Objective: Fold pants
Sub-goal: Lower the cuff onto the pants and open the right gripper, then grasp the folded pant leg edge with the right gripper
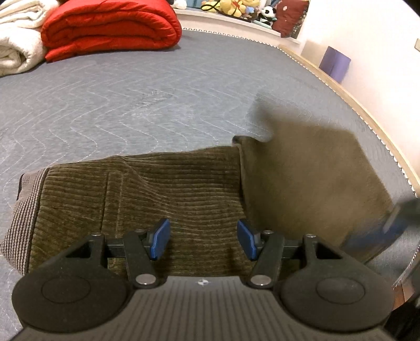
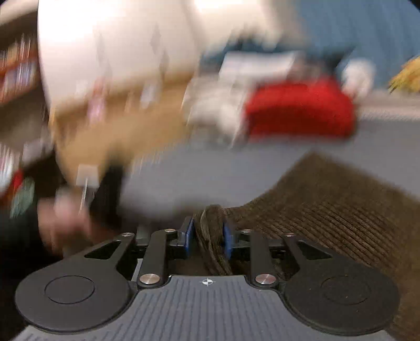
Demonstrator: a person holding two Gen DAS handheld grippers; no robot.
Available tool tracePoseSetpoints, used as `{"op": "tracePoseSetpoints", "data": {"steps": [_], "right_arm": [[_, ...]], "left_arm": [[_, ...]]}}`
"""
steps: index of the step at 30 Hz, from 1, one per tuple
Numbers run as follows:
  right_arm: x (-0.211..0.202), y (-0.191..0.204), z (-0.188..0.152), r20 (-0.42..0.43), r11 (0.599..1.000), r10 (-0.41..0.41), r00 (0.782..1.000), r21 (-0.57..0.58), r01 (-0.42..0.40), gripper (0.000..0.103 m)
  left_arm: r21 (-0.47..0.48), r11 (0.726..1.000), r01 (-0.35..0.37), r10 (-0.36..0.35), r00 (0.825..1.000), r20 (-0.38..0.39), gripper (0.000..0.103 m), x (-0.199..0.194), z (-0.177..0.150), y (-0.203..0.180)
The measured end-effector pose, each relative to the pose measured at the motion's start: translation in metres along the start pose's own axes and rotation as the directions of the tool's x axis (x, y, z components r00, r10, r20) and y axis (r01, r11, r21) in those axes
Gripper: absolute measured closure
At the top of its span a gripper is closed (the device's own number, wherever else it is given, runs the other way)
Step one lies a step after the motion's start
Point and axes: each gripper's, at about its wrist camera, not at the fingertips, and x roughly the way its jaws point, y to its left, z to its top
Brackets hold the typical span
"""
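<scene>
Olive-brown corduroy pants (image 1: 168, 188) lie on the grey quilted bed cover (image 1: 131, 105), striped waistband at the left. My left gripper (image 1: 203, 240) is open and hovers just above the cloth, holding nothing. The pants' right part (image 1: 315, 170) is raised and blurred. My right gripper (image 2: 208, 237) is shut on a bunched fold of the pants (image 2: 211, 225), with the rest of the cloth (image 2: 341, 209) trailing to the right. The right gripper also shows as a blur at the right edge of the left wrist view (image 1: 388, 228).
A rolled red quilt (image 1: 110, 28) and a white blanket (image 1: 18, 39) lie at the far left of the bed. Stuffed toys (image 1: 236, 8) sit on a ledge behind. A purple box (image 1: 334, 63) stands by the wall. The bed's edge (image 1: 367, 112) runs along the right.
</scene>
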Motion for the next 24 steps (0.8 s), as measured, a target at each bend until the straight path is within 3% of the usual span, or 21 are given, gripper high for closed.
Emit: {"op": "tracePoseSetpoints", "data": {"steps": [2, 4, 6, 8, 11, 12, 15, 18, 21, 22, 24], "right_arm": [[0.033, 0.019, -0.023, -0.184, 0.993, -0.004, 0.983, -0.113, -0.017, 0.072], [0.041, 0.037, -0.04, -0.275, 0.971, -0.019, 0.961, -0.236, -0.048, 0.072], [0.033, 0.039, -0.039, -0.249, 0.97, -0.026, 0.968, -0.241, -0.036, 0.069], [0.022, 0.028, -0.03, -0.184, 0.985, -0.045, 0.982, -0.174, 0.012, 0.06], [0.015, 0.006, -0.024, -0.143, 0.982, -0.163, 0.976, -0.117, 0.147, 0.058], [0.019, 0.001, -0.028, -0.181, 0.972, -0.216, 0.959, -0.129, 0.195, 0.058], [0.042, -0.002, -0.057, -0.371, 0.911, -0.383, 0.846, -0.303, 0.28, 0.058], [0.025, -0.006, -0.053, -0.342, 0.928, -0.359, 0.868, -0.23, 0.293, 0.057], [-0.004, -0.014, -0.043, -0.253, 0.915, -0.402, 0.88, -0.134, 0.379, 0.054], [-0.015, -0.015, -0.04, -0.209, 0.893, -0.45, 0.868, -0.123, 0.433, 0.052], [-0.028, -0.016, -0.039, -0.134, 0.817, -0.575, 0.808, -0.147, 0.557, 0.039]], "left_arm": [[-0.004, 1.0, 0.002, -0.002, 1.0, 0.005, 0.041, -0.002, 0.001, 0.001], [-0.006, 1.0, 0.008, -0.008, 1.0, 0.01, 0.039, -0.004, 0.002, 0.0], [-0.001, 1.0, 0.012, -0.012, 1.0, 0.01, 0.039, -0.004, 0.003, -0.001], [0.007, 1.0, 0.017, -0.017, 1.0, 0.006, 0.039, -0.003, 0.003, -0.006], [0.031, 0.999, 0.035, -0.035, 0.999, 0.008, 0.041, -0.002, 0.004, -0.015], [0.039, 0.998, 0.045, -0.046, 0.999, 0.011, 0.044, -0.002, 0.004, -0.018], [0.07, 0.993, 0.093, -0.094, 0.996, 0.009, 0.066, -0.001, 0.004, -0.025], [0.107, 0.985, 0.134, -0.136, 0.991, 0.011, 0.076, -0.001, 0.003, -0.035], [0.11, 0.973, 0.205, -0.207, 0.978, -0.001, 0.076, 0.0, 0.0, -0.044], [0.116, 0.968, 0.224, -0.225, 0.974, -0.005, 0.076, 0.002, -0.002, -0.048], [0.136, 0.962, 0.238, -0.238, 0.971, -0.016, 0.076, 0.005, -0.006, -0.056]]}}
